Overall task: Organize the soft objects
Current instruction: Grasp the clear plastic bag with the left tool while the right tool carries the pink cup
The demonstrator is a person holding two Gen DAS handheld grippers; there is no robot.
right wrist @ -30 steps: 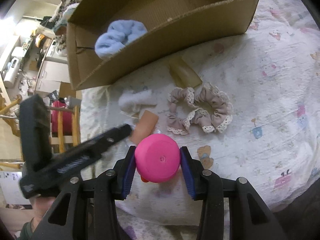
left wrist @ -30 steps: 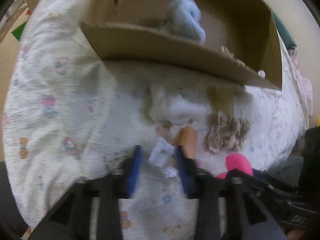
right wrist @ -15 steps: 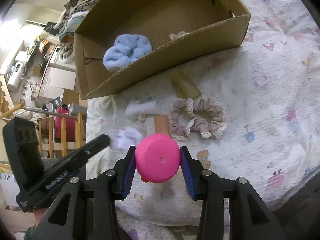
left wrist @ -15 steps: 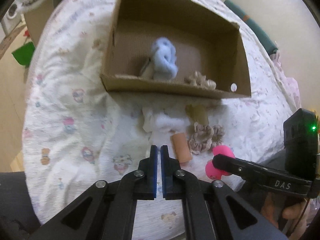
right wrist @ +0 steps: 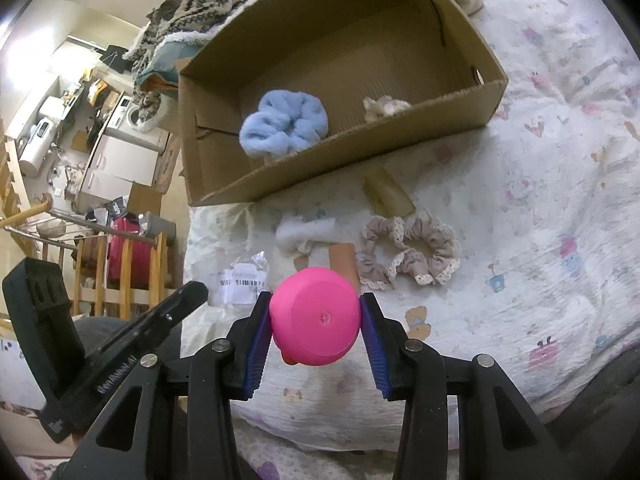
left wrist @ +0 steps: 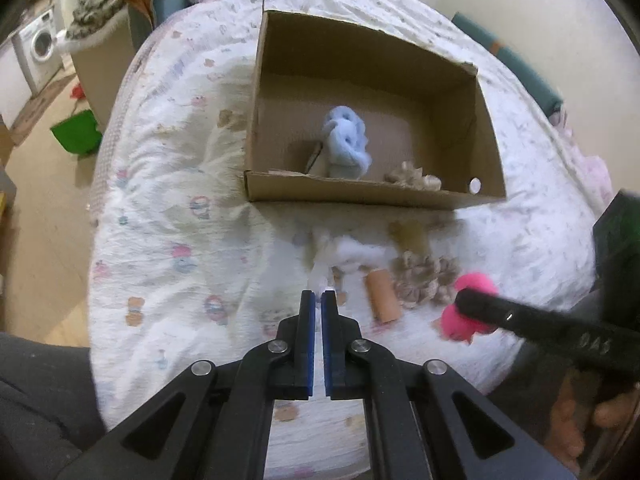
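A cardboard box (left wrist: 360,196) (right wrist: 224,184) lies on the bed, holding a blue fluffy scrunchie (left wrist: 346,136) (right wrist: 284,122) and a cream scrunchie (left wrist: 412,178) (right wrist: 384,106). In front of it lie a white fluffy piece (left wrist: 352,250) (right wrist: 306,232), a beige lace scrunchie (left wrist: 426,278) (right wrist: 408,250), an orange-brown roll (left wrist: 382,294) (right wrist: 342,258) and a tan piece (left wrist: 410,234) (right wrist: 386,192). My right gripper (right wrist: 316,316) is shut on a pink ball toy (right wrist: 314,322) (left wrist: 466,318), held above the bed. My left gripper (left wrist: 318,296) is shut and empty, raised above the bed.
A plastic wrapper with a label (right wrist: 240,280) lies on the patterned bedspread (left wrist: 172,220) near the left gripper (right wrist: 176,312). Knitted clothes (right wrist: 192,4) pile behind the box. The bed edge drops to the floor at left (left wrist: 44,220), with a green item (left wrist: 78,134).
My left gripper has shut and lifted back from the bed, empty; the wrapper stays on the bedspread. My right gripper keeps the pink ball and has risen slightly.
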